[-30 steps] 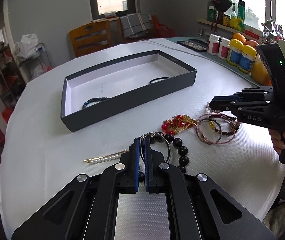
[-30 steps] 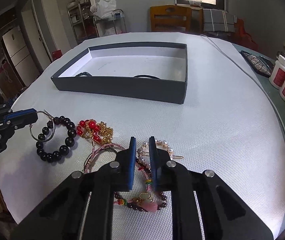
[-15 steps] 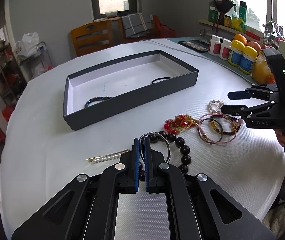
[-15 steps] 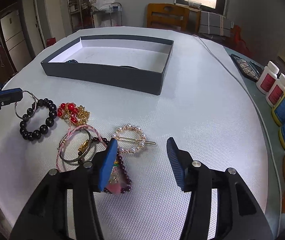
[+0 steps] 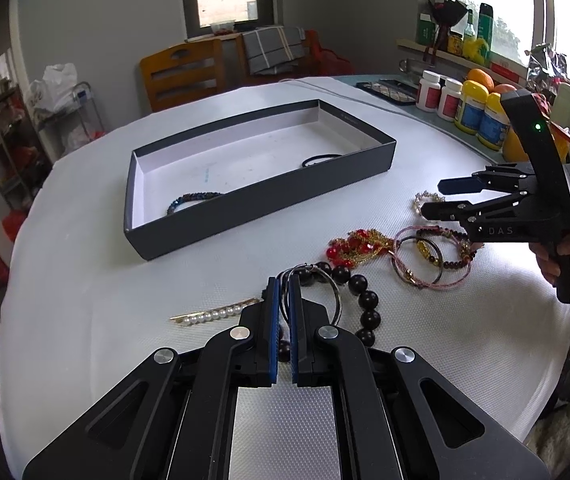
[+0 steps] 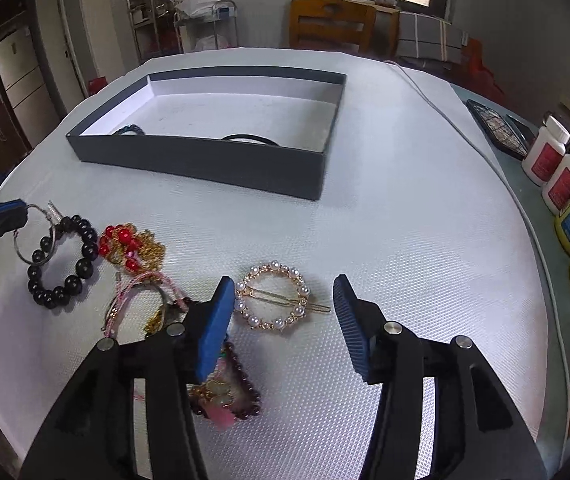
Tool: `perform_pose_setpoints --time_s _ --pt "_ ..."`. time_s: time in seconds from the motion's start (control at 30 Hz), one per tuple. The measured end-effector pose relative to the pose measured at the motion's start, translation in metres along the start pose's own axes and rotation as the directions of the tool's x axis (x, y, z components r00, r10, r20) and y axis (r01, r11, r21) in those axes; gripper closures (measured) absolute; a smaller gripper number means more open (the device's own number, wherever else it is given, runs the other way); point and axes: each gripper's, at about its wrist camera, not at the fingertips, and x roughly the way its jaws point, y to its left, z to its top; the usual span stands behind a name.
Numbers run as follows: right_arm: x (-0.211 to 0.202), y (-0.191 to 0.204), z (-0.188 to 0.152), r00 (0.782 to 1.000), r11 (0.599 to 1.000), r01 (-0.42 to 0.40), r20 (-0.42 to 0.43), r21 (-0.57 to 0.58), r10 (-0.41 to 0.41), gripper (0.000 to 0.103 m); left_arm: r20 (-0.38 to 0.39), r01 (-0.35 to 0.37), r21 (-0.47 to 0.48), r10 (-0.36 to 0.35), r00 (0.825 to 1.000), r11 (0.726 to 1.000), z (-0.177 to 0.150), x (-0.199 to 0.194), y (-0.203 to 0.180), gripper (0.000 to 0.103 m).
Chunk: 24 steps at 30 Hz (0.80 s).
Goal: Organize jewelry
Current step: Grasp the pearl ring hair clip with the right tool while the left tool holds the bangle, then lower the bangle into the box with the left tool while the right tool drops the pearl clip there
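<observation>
A wide band of bare white textured tablecloth (image 6: 405, 216) lies open between the cluster of jewellery and the shallow dark grey cardboard box (image 6: 205, 162), whose low near wall stands across the way in. Along the table's right edge, white and yellow plastic bottles (image 6: 565, 184) crowd the side.

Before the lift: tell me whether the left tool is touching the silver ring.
Touching. In the left wrist view the left tool is shut on the silver ring, whose wire runs between the blue pads; the right wrist view agrees.
</observation>
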Motion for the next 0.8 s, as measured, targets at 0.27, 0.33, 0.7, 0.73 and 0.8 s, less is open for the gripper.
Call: perform_pose_setpoints --time_s 0.27,0.33,0.7,0.73,0.8 --pt "0.002 0.002 -0.002 1.0 1.0 -0.008 -0.005 -0.028 0.008 0.055 -0.002 0.002 0.0 -0.002 1.0 1.0 0.0 0.0 0.0 0.098" --pt "0.003 0.002 -0.002 1.0 0.999 -0.013 -0.006 -0.03 0.013 0.057 -0.003 0.002 0.001 -0.002 1.0 1.0 0.0 0.001 0.0 0.098" --pt "-0.015 0.005 0.003 0.999 0.999 0.019 0.052 -0.04 -0.017 0.057 0.018 0.001 -0.004 -0.001 1.0 1.0 0.006 -0.007 0.003 0.098" --pt "-0.018 0.006 0.004 0.998 0.999 0.021 0.059 -0.041 -0.018 0.057 0.023 0.001 -0.004 -0.001 1.0 1.0 0.008 -0.009 0.004 0.098" --pt "-0.024 0.008 0.008 0.997 0.998 0.02 0.072 -0.052 -0.017 0.057 0.03 0.004 -0.004 -0.004 1.0 1.0 0.012 -0.012 0.006 0.098"
